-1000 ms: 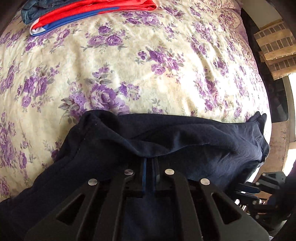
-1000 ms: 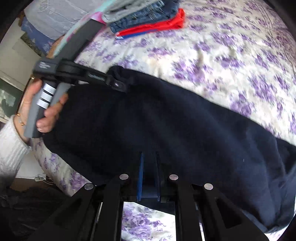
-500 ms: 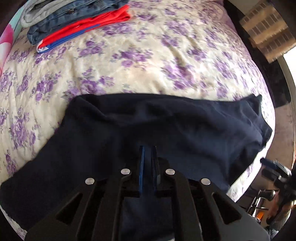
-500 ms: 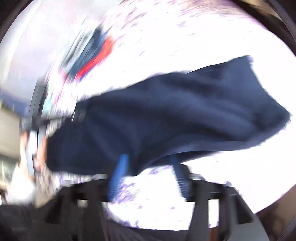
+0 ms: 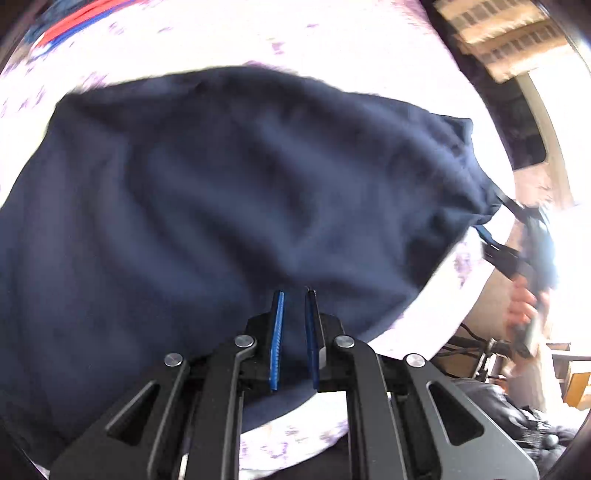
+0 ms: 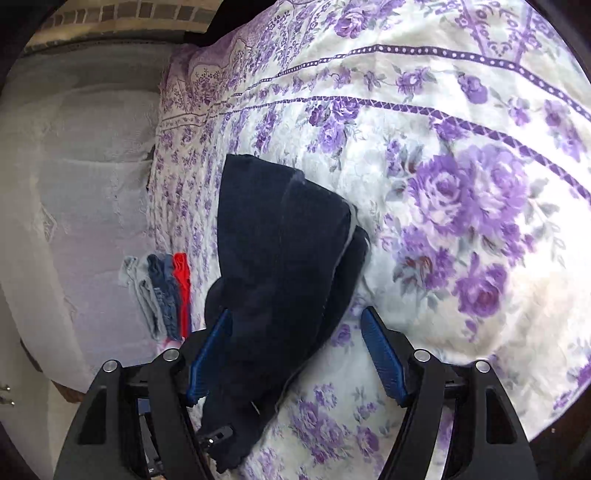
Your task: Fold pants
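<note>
The dark navy pants [image 5: 229,206] lie spread on the floral bed cover [image 6: 461,184]. My left gripper [image 5: 294,299] is shut on a fold of the pants at their near edge, with cloth pinched between the blue pads. In the right wrist view the pants [image 6: 280,240] look like a narrow heap, and one end of them lies between the wide-apart fingers of my right gripper [image 6: 295,314]. The left pad brushes the cloth and the right pad is clear of it. The left wrist view shows the right gripper [image 5: 496,218], held by a hand [image 5: 521,302], at the pants' far right corner.
A stack of folded clothes [image 6: 166,291] in grey, denim and red lies at the bed's far side, also visible blurred as folded clothes [image 5: 74,18]. The bed's edge runs close under both grippers. A white-draped surface [image 6: 74,184] stands beside the bed.
The right gripper has opened, let go of the pants and swung round to their end. The left gripper, still pinching cloth, has shifted so the pants fill more of its view.
</note>
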Demonstrator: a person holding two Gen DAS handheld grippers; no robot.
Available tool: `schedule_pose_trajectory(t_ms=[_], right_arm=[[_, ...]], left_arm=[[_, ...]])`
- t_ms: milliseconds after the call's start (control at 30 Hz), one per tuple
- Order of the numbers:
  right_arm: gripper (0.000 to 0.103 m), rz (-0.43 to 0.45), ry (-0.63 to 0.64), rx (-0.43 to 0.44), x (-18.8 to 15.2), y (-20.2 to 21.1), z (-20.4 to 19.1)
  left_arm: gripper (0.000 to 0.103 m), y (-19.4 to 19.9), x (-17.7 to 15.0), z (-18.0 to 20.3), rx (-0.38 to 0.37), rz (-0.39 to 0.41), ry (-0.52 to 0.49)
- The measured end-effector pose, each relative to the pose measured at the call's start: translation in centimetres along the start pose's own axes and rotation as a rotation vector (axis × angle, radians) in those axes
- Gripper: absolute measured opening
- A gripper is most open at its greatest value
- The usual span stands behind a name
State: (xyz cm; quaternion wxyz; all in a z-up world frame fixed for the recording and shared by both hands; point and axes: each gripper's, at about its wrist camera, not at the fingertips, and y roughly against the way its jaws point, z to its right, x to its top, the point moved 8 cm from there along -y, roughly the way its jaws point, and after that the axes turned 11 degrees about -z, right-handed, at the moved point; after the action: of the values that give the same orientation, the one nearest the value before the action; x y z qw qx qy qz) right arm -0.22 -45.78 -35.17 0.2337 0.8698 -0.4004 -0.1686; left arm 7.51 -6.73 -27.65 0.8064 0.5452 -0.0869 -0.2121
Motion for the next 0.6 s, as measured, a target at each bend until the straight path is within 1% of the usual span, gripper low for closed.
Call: schedule_pose_trajectory(t_ms=[67, 133, 167, 200, 233, 267, 300, 333, 367, 433, 500, 533, 567, 600], right_arm=[[0.074, 0.003, -0.005, 0.065, 1.3, -0.6, -0.7], [0.073, -0.021, 0.031, 0.071, 2.4, -1.6, -1.9], [0.068, -0.025, 0.049, 0.063, 2.7, -2.2, -2.4], [0.040, -0.028, 0.070, 0.059, 3.1, -2.5, -2.8], [0.015, -0.036, 0.082, 0.052, 3.1, -2.7, -3.1], [0.015, -0.036, 0.069, 0.059, 3.4, -2.7, -3.1], [0.015, -0.016, 0.061, 0.059, 3.6, -2.1, -3.3], [0.015, 0.005, 0.087, 0.013, 3.8, -1.6, -3.8], [0.015, 0.016, 0.138, -0.040, 3.7, -1.2, -4.4], [0.015, 0.016, 0.242, -0.153, 3.6, -1.2, -5.8], [0.015, -0.001, 0.296, -0.231, 3.7, -1.8, -6.3], [0.015, -0.004, 0.294, -0.251, 4.0, -2.0, -6.1], [0.015, -0.010, 0.275, -0.252, 4.4, -2.2, -5.7], [0.015, -0.014, 0.248, -0.242, 4.6, -2.2, -5.3]], left_arm=[[0.010, 0.3, 1.7, 2.0, -0.016, 0.007, -0.044], [0.011, -0.1, 4.4, 4.3, -0.009, 0.004, -0.098], [0.017, -0.6, 5.7, 5.5, -0.007, -0.002, -0.126], [0.024, -1.3, 7.1, 6.6, -0.002, -0.009, -0.145], [0.024, -2.3, 8.9, 7.5, 0.006, -0.015, -0.144], [0.024, -3.0, 10.1, 8.5, -0.007, -0.027, -0.144], [0.024, -3.7, 11.6, 9.4, -0.019, -0.035, -0.146], [0.024, -4.2, 12.9, 10.1, -0.009, -0.035, -0.153], [0.024, -4.9, 14.2, 10.6, 0.023, -0.042, -0.159], [0.024, -5.9, 16.1, 11.5, 0.048, -0.051, -0.172], [0.025, -6.5, 16.9, 11.7, 0.065, -0.054, -0.170], [0.027, -6.4, 16.8, 11.9, 0.060, -0.053, -0.169], [0.032, -6.4, 16.5, 12.4, 0.053, -0.050, -0.178], [0.033, -6.4, 15.7, 13.0, 0.034, -0.055, -0.197]])
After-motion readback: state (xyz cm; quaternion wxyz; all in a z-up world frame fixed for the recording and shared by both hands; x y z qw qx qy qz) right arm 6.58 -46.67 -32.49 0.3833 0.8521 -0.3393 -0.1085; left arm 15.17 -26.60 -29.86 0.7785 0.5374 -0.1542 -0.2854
